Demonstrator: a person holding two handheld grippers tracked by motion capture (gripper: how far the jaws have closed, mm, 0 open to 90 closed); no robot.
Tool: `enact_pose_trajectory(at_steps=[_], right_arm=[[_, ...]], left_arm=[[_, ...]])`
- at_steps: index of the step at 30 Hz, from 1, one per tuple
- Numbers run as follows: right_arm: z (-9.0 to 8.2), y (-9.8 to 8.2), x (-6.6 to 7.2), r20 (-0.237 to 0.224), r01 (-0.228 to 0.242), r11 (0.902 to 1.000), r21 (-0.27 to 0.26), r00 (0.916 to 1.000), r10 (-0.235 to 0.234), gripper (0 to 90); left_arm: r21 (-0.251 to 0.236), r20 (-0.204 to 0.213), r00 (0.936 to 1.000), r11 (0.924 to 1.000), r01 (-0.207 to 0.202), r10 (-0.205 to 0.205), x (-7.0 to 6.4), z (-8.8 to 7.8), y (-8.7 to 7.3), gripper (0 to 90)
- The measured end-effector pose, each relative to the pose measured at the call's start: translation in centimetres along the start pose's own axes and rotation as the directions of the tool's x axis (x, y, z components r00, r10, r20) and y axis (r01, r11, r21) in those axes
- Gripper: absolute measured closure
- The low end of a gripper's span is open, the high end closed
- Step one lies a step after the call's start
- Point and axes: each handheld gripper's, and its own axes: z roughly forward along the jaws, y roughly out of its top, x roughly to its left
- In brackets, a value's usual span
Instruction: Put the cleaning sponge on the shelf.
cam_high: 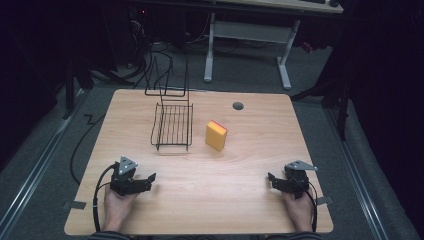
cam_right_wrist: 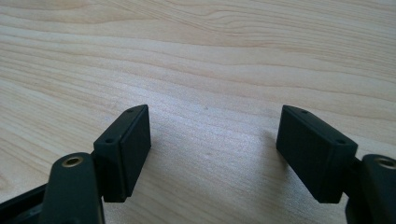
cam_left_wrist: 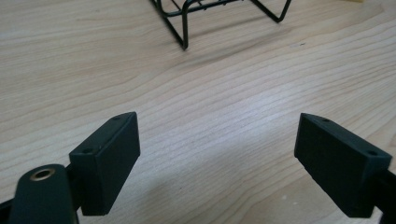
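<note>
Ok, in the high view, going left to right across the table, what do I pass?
Left gripper → black wire rack → yellow sponge → grey round hole in the tabletop → right gripper.

We read a dim lab: wooden table point(cam_high: 250, 200), floor cables point(cam_high: 125, 65), white desk frame point(cam_high: 247, 32) behind.

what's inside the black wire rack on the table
The wire rack holds nothing: between its bars the bare wooden table shows through. The yellow sponge stands apart on the table to its right. Both grippers rest near the table's near edge, away from it.
</note>
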Motion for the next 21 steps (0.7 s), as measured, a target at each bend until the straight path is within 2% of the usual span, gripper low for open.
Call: enact_pose_trajectory(at_steps=[14, 21], right_arm=[[0.0, 0.0, 0.0, -0.001, -0.001, 1.0000, -0.001, 1.0000, 0.001, 26.6], [0.0, 0.0, 0.0, -0.002, -0.002, 1.0000, 0.000, 1.0000, 0.002, 26.7]], left_arm=[[-0.022, 0.036, 0.9989, 0.9993, -0.030, 0.031, -1.1, -0.2, 1.5, 15.0], [-0.025, 0.067, 0.9961, 0.9981, -0.056, 0.057, -1.8, -0.4, 2.4, 15.1]])
